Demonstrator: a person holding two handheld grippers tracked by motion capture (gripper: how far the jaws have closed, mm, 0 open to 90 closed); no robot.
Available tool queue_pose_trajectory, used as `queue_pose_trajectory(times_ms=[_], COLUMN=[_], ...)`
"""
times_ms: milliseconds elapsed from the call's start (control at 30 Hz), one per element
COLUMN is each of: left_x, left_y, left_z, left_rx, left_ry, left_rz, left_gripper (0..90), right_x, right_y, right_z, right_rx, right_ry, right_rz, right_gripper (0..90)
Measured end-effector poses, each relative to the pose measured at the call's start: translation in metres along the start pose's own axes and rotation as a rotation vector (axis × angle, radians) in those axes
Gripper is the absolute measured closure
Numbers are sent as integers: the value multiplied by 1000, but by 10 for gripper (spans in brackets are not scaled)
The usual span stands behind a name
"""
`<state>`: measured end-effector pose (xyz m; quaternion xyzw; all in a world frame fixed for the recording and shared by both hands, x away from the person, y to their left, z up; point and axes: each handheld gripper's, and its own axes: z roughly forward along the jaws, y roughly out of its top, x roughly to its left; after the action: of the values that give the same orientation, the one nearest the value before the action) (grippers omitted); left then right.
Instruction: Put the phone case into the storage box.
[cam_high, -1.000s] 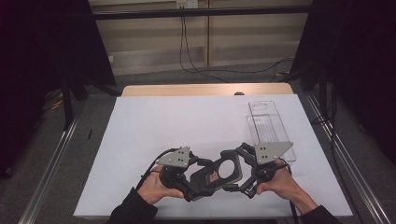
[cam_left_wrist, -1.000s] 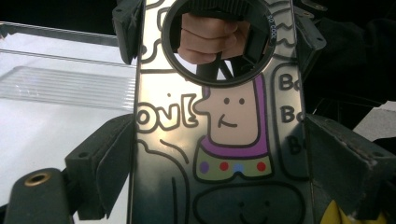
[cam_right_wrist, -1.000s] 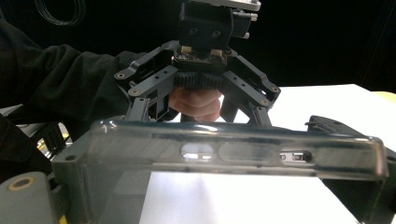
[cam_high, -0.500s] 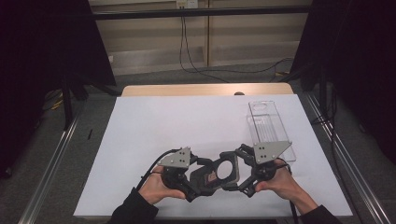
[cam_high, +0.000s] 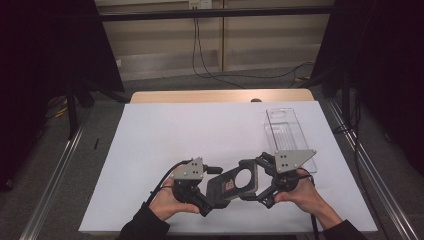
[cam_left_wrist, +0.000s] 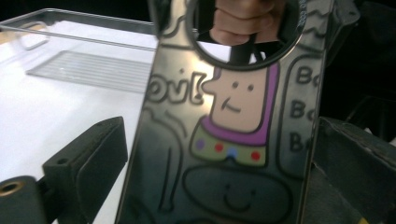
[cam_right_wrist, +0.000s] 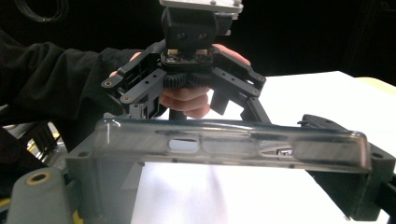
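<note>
A dark, glossy phone case (cam_high: 227, 185) with a round hole and cartoon drawings hangs just above the white table (cam_high: 200, 130), between both grippers. My right gripper (cam_high: 250, 181) is shut on the end with the hole. In the right gripper view the case's edge (cam_right_wrist: 233, 144) spans from one jaw to the other. My left gripper (cam_high: 215, 192) stands around the other end. Its jaws have just been opening, and in the left gripper view the case (cam_left_wrist: 224, 140) sits between them with a thin gap at the left pad (cam_left_wrist: 88, 158).
A clear plastic tray (cam_high: 287, 135) lies on the table's right side, just beyond the right hand, and it also appears at the top left of the left gripper view as the clear tray (cam_left_wrist: 93, 70). Metal rails run along both sides of the table.
</note>
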<state>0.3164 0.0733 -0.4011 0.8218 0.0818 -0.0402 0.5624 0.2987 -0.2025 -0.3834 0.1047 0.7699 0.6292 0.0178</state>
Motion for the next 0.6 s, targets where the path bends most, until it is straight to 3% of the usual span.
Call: queue_pose_trajectory(times_ms=[100, 200, 300, 600], left_x=[1, 2, 2, 1], left_y=[0, -2, -5, -11], left_z=[-5, -8, -14, -26], left_rx=[9, 11, 4, -22], left_ry=[44, 62, 112, 171], left_rz=[-3, -8, -16, -44], left_gripper=[34, 35, 30, 29], right_x=[-2, -3, -5, -9], right_y=[0, 0, 0, -1], right_z=[-5, -7, -12, -17], right_rx=[-3, -2, 0, -2], right_ry=[-28, -41, -69, -128], right_rz=[7, 11, 21, 57], right_gripper=[119, 119, 119, 119])
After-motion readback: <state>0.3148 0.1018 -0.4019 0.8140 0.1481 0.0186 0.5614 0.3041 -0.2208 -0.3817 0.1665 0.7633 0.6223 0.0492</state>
